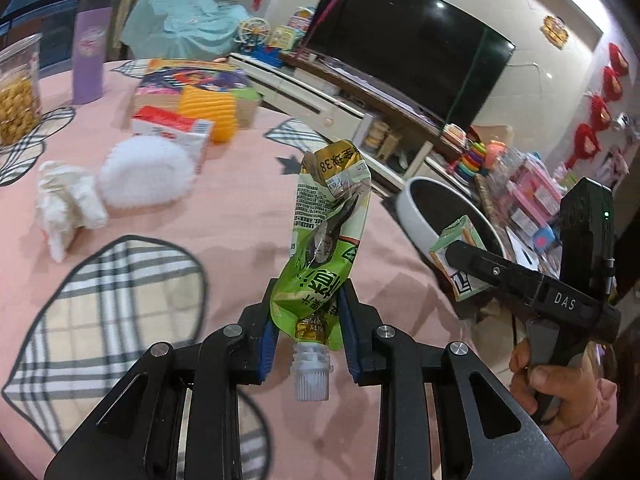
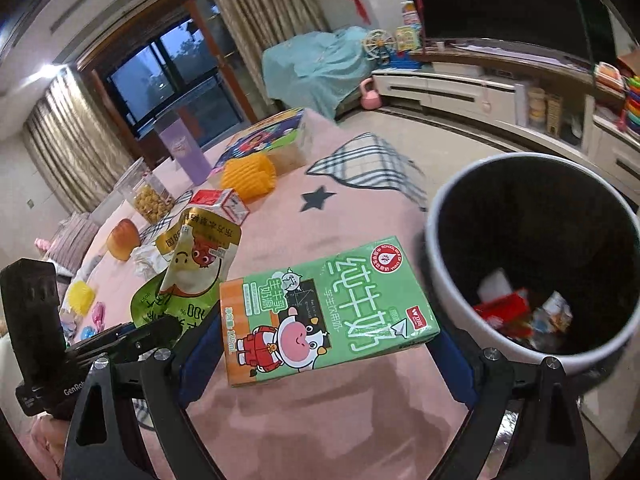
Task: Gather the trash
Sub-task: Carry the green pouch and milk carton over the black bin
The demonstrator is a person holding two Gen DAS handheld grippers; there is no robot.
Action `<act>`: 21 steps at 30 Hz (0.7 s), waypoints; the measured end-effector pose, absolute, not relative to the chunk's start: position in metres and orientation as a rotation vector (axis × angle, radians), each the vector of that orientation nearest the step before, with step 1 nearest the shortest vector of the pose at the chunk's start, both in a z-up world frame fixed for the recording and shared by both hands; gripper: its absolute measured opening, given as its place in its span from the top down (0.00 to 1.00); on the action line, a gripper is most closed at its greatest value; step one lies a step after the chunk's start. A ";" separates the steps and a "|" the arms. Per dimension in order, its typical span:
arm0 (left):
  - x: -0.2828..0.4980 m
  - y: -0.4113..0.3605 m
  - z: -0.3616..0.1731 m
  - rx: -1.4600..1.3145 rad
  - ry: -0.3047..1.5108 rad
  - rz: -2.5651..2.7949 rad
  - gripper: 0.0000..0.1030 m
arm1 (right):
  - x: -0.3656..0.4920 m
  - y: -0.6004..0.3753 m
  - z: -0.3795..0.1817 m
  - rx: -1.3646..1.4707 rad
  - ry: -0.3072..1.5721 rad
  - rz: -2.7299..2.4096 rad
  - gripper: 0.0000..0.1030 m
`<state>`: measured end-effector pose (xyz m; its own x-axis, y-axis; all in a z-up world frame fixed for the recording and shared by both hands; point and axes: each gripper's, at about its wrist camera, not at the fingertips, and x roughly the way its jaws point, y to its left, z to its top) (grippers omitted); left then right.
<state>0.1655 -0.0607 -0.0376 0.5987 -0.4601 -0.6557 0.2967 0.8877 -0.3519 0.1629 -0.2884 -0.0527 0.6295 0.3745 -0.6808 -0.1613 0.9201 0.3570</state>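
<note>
Trash bin (image 2: 448, 240) on the right holds wrappers; left gripper (image 1: 308, 320) grasps a pouch (image 1: 328, 220), right gripper (image 2: 328, 344) a milk carton (image 2: 328, 308).

My left gripper (image 1: 308, 316) hides the pouch's (image 1: 326, 220) neck; bin (image 2: 448, 280) contents blur; bin's right rim cropped.

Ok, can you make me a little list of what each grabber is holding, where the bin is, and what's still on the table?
left gripper: shut on the green juice pouch, crumpled, white cap pointing back at the camera
right gripper: shut on the green milk carton, held flat above the pink tablecloth
trash bin: white rim, dark inside, past the table edge on the right gripper's side
in the bin: some scraps, a red one among them
still on the table: crumpled tissue, small red and white carton
</note>
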 end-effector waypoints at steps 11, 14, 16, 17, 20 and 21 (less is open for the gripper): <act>0.166 -0.118 -0.027 -0.164 0.817 -0.522 0.75 | 0.147 -0.342 -0.044 0.298 0.810 0.211 0.09; 0.168 -0.132 -0.025 -0.150 0.820 -0.540 0.75 | 0.145 -0.354 -0.043 0.301 0.802 0.196 0.09; 0.170 -0.140 -0.023 -0.143 0.820 -0.551 0.75 | 0.145 -0.362 -0.041 0.306 0.796 0.183 0.09; 0.169 -0.142 -0.023 -0.139 0.820 -0.555 0.75 | 0.145 -0.366 -0.040 0.310 0.792 0.178 0.09; 0.171 -0.153 -0.021 -0.124 0.818 -0.569 0.75 | 0.143 -0.376 -0.041 0.315 0.788 0.165 0.09; 0.171 -0.156 -0.020 -0.122 0.818 -0.572 0.75 | 0.143 -0.380 -0.041 0.318 0.788 0.164 0.09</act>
<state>0.1713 -0.1560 -0.0201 0.5424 -0.5259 -0.6551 0.4340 0.8431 -0.3175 0.1428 -0.3796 -0.0410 0.6959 0.2616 -0.6688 -0.0263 0.9399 0.3403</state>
